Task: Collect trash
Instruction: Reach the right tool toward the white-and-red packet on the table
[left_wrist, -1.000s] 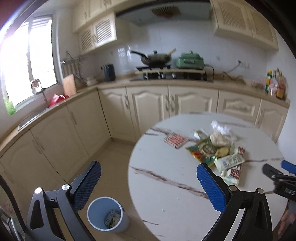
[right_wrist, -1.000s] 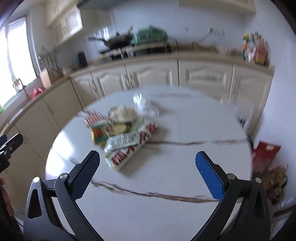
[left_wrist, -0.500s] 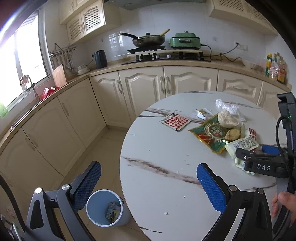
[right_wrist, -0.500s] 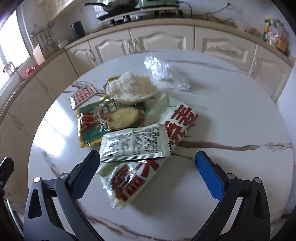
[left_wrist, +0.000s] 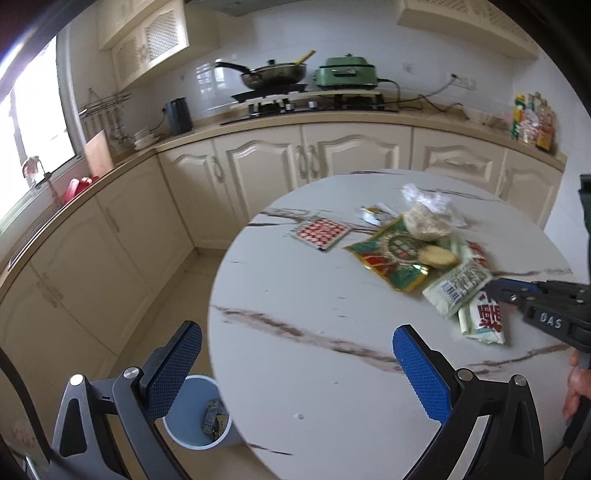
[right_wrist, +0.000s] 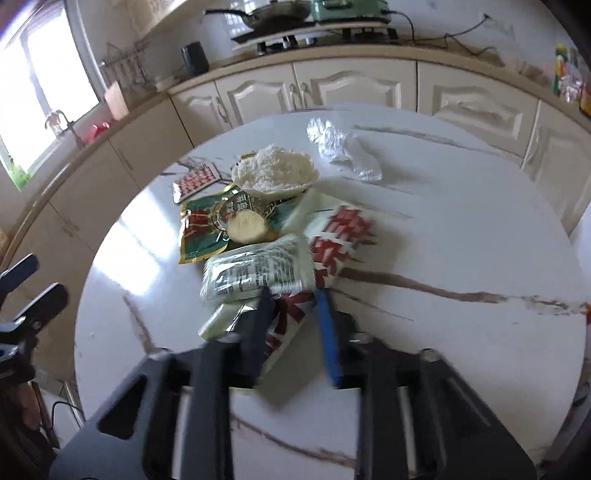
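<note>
The red-and-white wrapper is lying in the trash pile on the round marble table, under a pale printed packet. The right gripper has just been closing, its fingers pinching the wrapper's near end. The left gripper is hanging wide apart above the blue bin

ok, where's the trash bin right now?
In the left wrist view, the blue bin stands on the floor at lower left, just off the round table's near edge, behind the left gripper's left finger.
</note>
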